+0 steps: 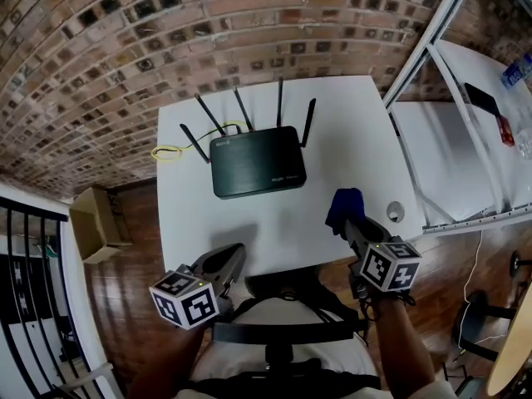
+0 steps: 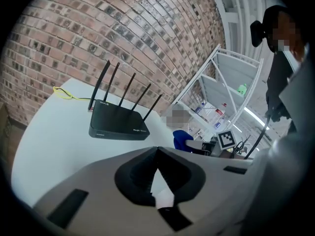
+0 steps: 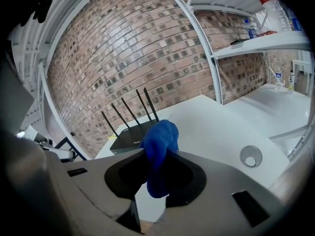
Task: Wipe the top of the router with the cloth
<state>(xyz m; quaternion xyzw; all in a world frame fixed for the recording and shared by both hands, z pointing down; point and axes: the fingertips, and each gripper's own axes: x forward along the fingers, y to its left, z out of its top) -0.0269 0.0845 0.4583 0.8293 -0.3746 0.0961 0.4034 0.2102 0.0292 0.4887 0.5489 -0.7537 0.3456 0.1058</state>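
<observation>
Right now the right gripper (image 1: 349, 227) is clamping its jaws tight on a bunched blue cloth (image 1: 344, 205), which is sticking out past the tips over the white table (image 1: 332, 123). The left gripper (image 2: 157, 151) is holding its jaws together on nothing, hovering at the near table edge. Further out, the black router (image 1: 256, 161) is sitting flat at about ten o'clock from the cloth and twelve o'clock from the left gripper, well apart from both. Its antennas (image 1: 241, 110) are standing along its far side. The step in hand looks like bringing the cloth to the router, with wiping not yet begun. Next the right gripper is going to need to head toward ten o'clock, lower until the cloth is pressing on the lid, then sweep across.
</observation>
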